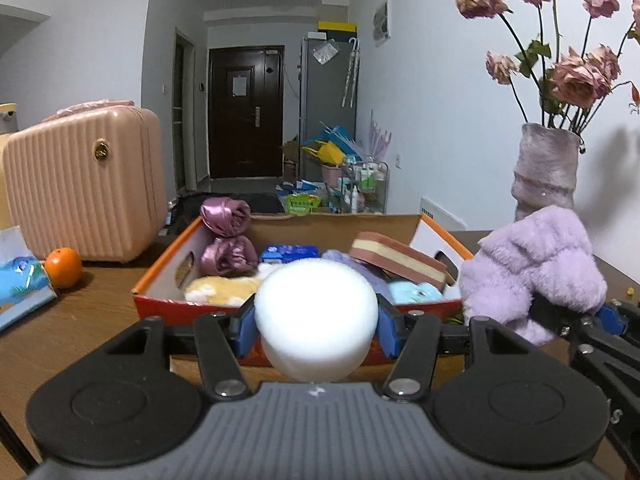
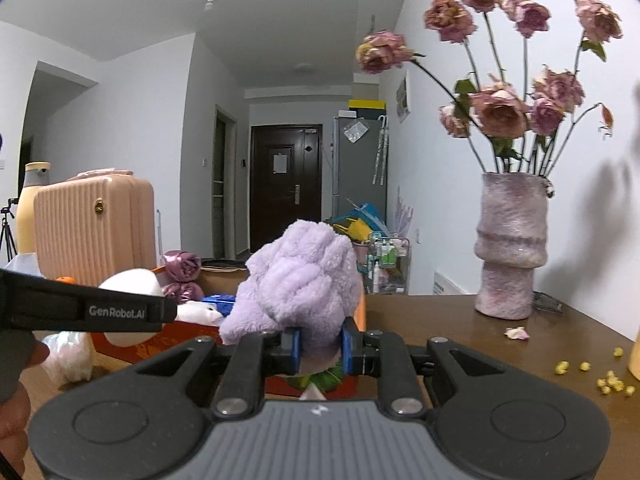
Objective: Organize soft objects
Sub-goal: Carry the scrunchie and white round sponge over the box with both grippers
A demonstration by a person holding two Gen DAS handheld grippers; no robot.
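The white foam ball (image 1: 316, 318) sat squeezed between the blue pads of my left gripper (image 1: 316, 326), just in front of the cardboard box (image 1: 340, 224) and a little above its near wall. Those jaws were part way shut and gripping the ball on both sides.

The fuzzy purple cloth (image 2: 298, 280) was pinched tight in my right gripper (image 2: 320, 350). Its jaws were almost closed on the cloth's bottom end, and the rest puffed up above them. It hung by the right corner of the box.

The box stood on the brown desk (image 1: 80, 300). Inside the box lay shiny pink bundles (image 1: 226, 236) at the far left, a yellow plush (image 1: 220, 290) near the front left, a blue packet (image 1: 290, 254) in the middle, and a striped sponge (image 1: 398, 258) toward the right.

Left of the box stood a pink suitcase (image 1: 84, 184), with an orange (image 1: 63, 267) close by. Right of the box stood a vase (image 2: 510, 246) of dried roses (image 2: 500, 110).
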